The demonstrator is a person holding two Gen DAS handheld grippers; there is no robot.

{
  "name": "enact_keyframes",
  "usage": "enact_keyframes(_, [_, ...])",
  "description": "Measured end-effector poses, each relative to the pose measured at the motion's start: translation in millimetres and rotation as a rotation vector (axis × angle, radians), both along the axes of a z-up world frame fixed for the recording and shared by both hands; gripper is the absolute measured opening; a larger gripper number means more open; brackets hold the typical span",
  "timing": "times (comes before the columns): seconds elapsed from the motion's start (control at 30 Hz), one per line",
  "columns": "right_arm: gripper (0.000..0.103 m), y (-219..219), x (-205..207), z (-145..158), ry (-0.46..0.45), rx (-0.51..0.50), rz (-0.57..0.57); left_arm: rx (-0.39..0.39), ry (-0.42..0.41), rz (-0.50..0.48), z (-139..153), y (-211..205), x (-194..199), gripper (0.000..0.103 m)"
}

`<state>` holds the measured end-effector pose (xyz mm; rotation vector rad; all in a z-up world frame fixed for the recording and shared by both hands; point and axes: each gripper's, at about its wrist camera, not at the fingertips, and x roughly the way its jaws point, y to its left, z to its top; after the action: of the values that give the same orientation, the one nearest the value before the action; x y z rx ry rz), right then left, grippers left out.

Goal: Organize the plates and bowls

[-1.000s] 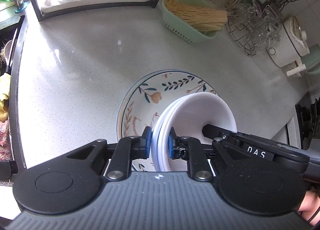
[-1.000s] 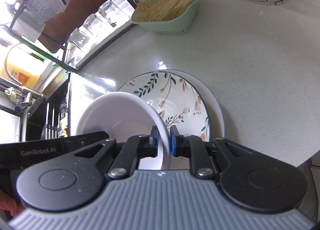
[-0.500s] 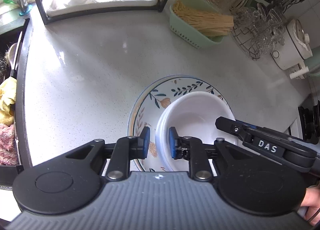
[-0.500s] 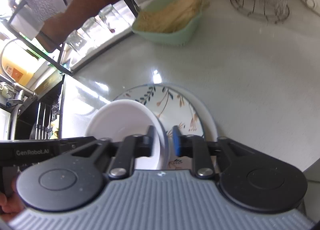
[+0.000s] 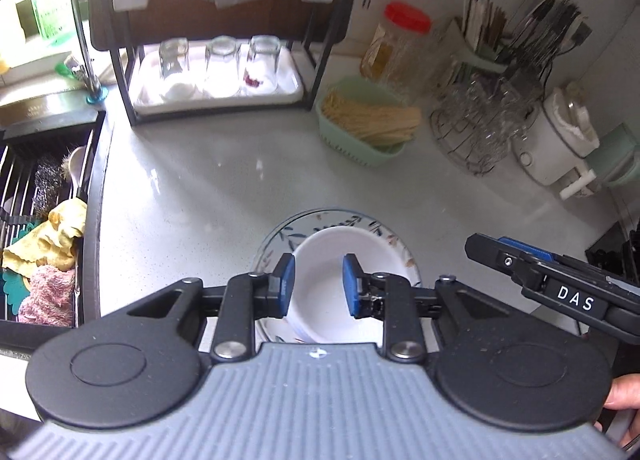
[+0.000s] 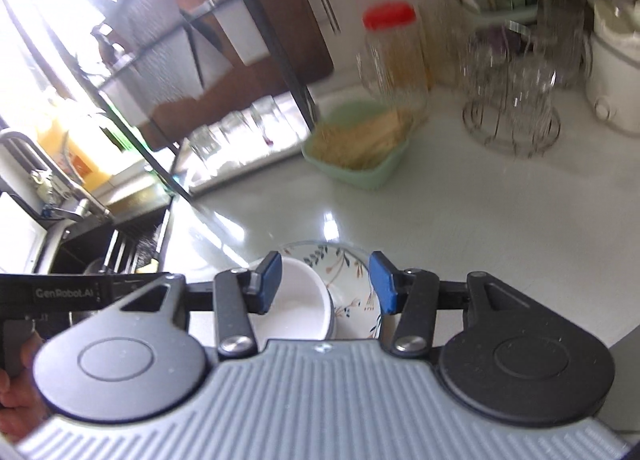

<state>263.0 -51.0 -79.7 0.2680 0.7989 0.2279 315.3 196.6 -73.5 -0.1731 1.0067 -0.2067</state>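
White stacked bowls [image 5: 334,260] sit upright on a floral plate [image 5: 396,248] on the grey counter; it is not clear how many bowls there are. My left gripper [image 5: 318,286] is open and empty, raised above the bowls' near rim. My right gripper [image 6: 324,286] is open and empty, raised above the bowls [image 6: 296,308] and the floral plate [image 6: 352,292]. The right gripper also shows at the right of the left wrist view [image 5: 560,284].
A mint basket of sticks [image 5: 368,128] stands behind the plate. A wire rack of glasses [image 5: 480,128] and a white cooker [image 5: 556,148] stand at the right. A black shelf with upturned glasses [image 5: 216,68] is at the back left. The sink [image 5: 44,220] holds cloths.
Both grippers let go of the white bowls, opened wide and lifted up and back. The bowls went from tilted to resting upright on the floral plate.
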Motion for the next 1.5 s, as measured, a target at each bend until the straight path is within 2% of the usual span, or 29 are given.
enact_keyframes(0.07, [0.051, -7, -11, 13, -0.043, -0.002, 0.005, 0.002, -0.041, -0.003, 14, -9, -17, 0.04])
enact_keyframes(0.2, [0.052, -21, -35, 37, -0.128, -0.032, 0.022, 0.017, -0.115, 0.009, 40, -29, -54, 0.048])
enact_keyframes(0.33, [0.053, -37, -64, 53, -0.211, -0.073, 0.03, 0.036, -0.178, 0.025, 58, -46, -92, 0.068])
enact_keyframes(0.37, [0.057, -43, -71, 56, -0.229, -0.072, 0.032, 0.04, -0.19, 0.025, 60, -51, -100, 0.074])
enact_keyframes(0.43, [0.084, -55, -85, 60, -0.264, -0.063, 0.03, 0.057, -0.216, 0.037, 64, -60, -118, 0.08])
enact_keyframes(0.5, [0.091, -67, -98, 62, -0.289, -0.06, 0.036, 0.09, -0.247, 0.061, 65, -70, -137, 0.085])
enact_keyframes(0.53, [0.091, -73, -104, 62, -0.29, -0.063, 0.042, 0.107, -0.257, 0.074, 66, -75, -147, 0.088])
enact_keyframes(0.67, [0.091, -92, -130, 60, -0.308, -0.058, 0.072, 0.136, -0.279, 0.109, 67, -94, -185, 0.093])
enact_keyframes(1.03, [0.091, -115, -194, 50, -0.359, -0.031, 0.129, 0.146, -0.291, 0.214, 65, -116, -282, 0.097])
enact_keyframes(1.5, [0.091, -126, -257, 45, -0.376, -0.015, 0.145, 0.159, -0.332, 0.25, 70, -126, -356, 0.097])
